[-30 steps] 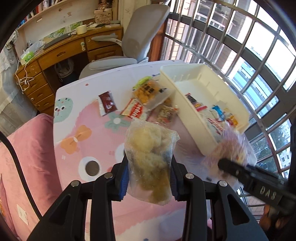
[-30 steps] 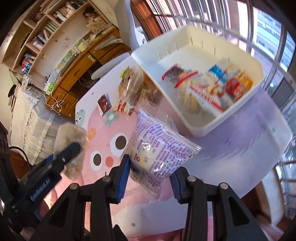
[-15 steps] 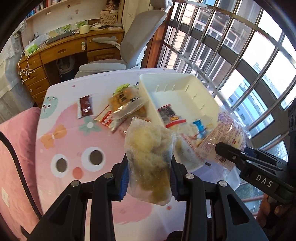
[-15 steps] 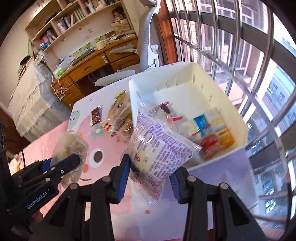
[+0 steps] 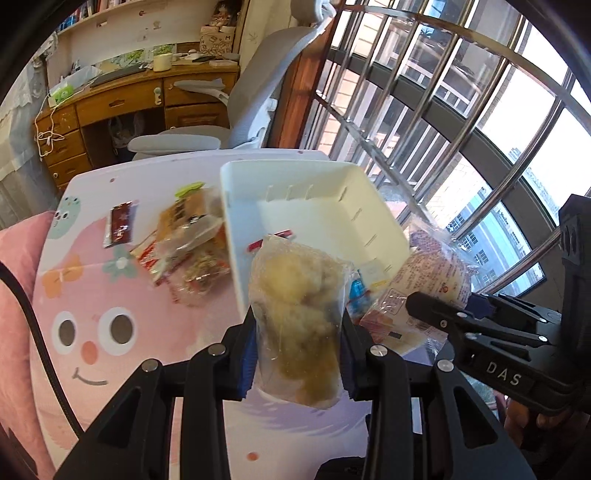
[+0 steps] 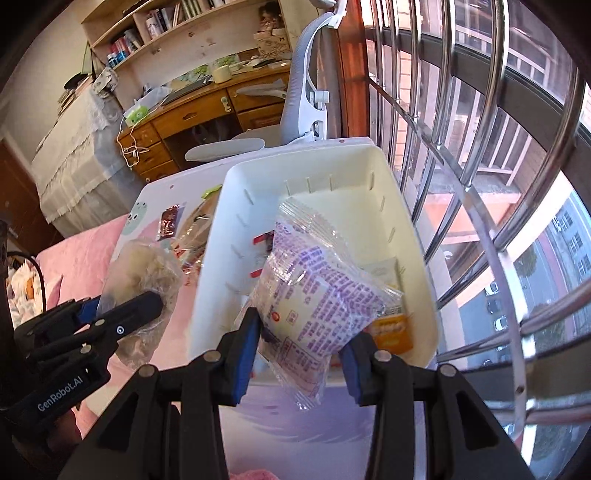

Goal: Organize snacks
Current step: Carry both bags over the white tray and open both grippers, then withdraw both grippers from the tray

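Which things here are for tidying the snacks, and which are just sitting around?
For the job:
yellow snack bag
purple snack bag
white bin
loose snacks on the table

Just around:
office chair
wooden desk
mug
bookshelf

Daylit fisheye views, sharp up close, smeared with motion farther off

Strong daylight is admitted through the barred window, where panes are blown out to white. The loose snack packets on the table are blurred, glare is thrown off the clear wrappers, and straight bars are bent towards the dark, vignetted corners.
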Demonstrator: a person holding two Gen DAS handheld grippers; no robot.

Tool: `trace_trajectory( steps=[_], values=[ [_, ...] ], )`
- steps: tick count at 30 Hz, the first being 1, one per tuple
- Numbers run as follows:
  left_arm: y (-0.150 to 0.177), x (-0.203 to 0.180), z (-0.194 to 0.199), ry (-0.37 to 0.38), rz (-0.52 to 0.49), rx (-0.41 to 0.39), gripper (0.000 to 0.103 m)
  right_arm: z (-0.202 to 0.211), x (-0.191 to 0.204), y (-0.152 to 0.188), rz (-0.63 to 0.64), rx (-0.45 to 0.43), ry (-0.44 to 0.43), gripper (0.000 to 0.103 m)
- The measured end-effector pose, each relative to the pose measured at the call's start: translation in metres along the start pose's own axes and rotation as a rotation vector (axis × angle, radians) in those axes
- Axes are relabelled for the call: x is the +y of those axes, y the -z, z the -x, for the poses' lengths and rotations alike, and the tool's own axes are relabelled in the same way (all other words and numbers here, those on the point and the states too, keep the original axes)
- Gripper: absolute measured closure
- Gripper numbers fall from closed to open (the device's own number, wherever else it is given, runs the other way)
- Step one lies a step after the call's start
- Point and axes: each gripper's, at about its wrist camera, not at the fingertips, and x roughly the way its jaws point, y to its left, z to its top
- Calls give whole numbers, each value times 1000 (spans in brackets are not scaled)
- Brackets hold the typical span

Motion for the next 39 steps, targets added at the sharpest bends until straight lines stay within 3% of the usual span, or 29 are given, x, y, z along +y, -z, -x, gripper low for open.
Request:
trace_trajectory(
  steps=[7, 12, 18, 28, 36, 39],
  values=[
    [-8, -28, -19, 17, -19, 15, 67, -3, -26, -7, 33, 15, -6, 60],
    [-9, -36, -23, 16, -17, 15, 47, -9, -39, -8, 2, 38, -21, 59],
    [-6, -35, -19, -13, -17, 22, 41, -13, -45, -3, -31, 63, -38, 59],
    [6, -15, -11, -44, 13, 54, 38, -15, -28, 3, -31, 74, -60, 59],
    [23, 25, 3, -58, 90, 58, 36, -17, 5, 7, 14, 81, -62, 59],
    [30, 46, 9, -51, 131, 66, 28, -17, 21, 10, 34, 86, -59, 59]
  ],
)
